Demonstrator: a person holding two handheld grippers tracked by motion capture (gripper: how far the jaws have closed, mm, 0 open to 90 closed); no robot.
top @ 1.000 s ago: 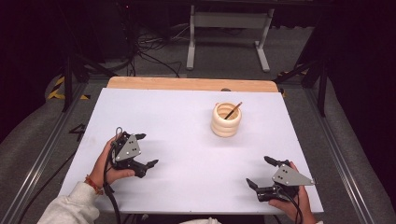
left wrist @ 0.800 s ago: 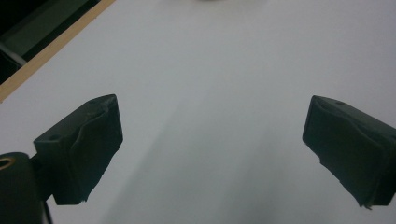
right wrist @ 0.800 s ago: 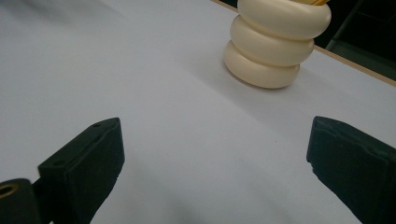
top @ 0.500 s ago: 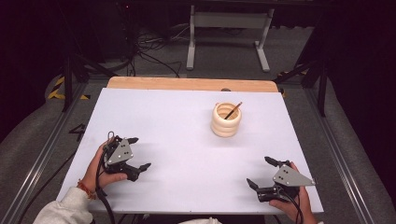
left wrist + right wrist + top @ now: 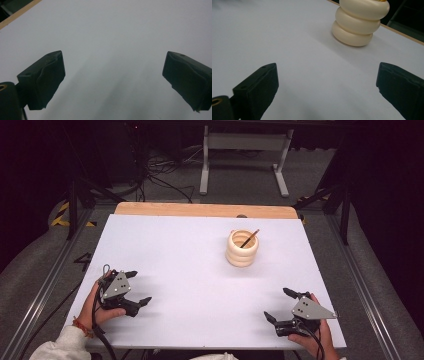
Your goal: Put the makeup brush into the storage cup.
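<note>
Cream-coloured and glossy, the ribbed holder (image 5: 242,248) stands upright a little right of centre in the upper half of the high view, on the white table (image 5: 190,270), and shows again at the top right of the right gripper view (image 5: 359,21). It is built as three stacked rounded rings, and it looks hard and smooth, probably ceramic or a stiff plastic, so I judge it rigid, fairly weighty for its size, slippery on the bulges and liable to chip if tipped over. The grooves between the rings seem the surest place for jaws to seat; a grip on a bulge would tend to slide. One thin dark stick (image 5: 249,238) leans in its mouth, slanting toward the upper right; it looks light and stiff, and easy to pinch at its free upper end. The left gripper (image 5: 137,287) sits at the lower left of the high view and the right gripper (image 5: 279,304) at the lower right, both well apart from the holder, each with its jaws spread wide and nothing between them. Count: one holder, one stick, two grippers, one table.
</note>
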